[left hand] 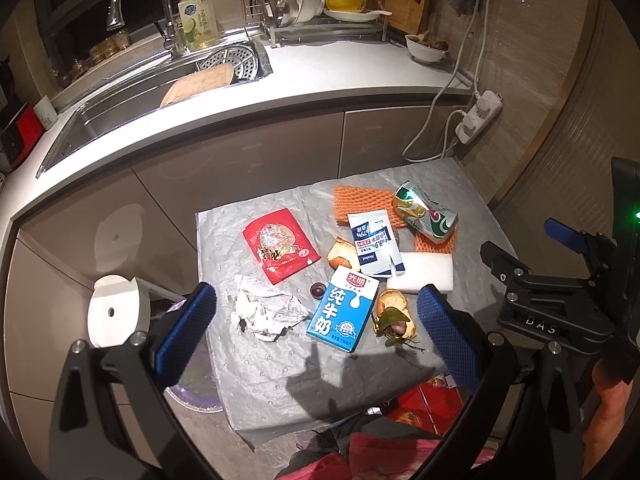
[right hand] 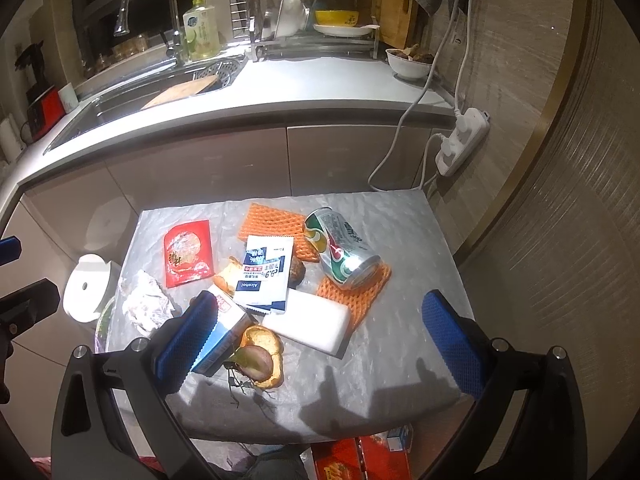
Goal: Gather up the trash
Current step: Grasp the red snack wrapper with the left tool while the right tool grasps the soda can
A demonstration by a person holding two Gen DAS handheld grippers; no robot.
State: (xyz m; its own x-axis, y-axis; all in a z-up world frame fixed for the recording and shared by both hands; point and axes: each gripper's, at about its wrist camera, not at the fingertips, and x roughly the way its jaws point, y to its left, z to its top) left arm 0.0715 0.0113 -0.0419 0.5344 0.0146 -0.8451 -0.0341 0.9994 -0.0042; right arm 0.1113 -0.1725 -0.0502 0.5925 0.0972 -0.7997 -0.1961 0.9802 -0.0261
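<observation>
Left wrist: milk carton (left hand: 342, 310) between spread left gripper (left hand: 316, 340); right gripper (right hand: 320, 336) apparently spread too.

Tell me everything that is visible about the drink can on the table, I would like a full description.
The can is metal, printed green, white and red with small text on its side. It is crushed and dented, and it lies on its side, not upright. It rests on the orange foam net, near the far right part of the grey-covered table. In the left wrist view the can looks crumpled. The white alcohol wipe packet lies near it, apart. Neither gripper touches it.
</observation>
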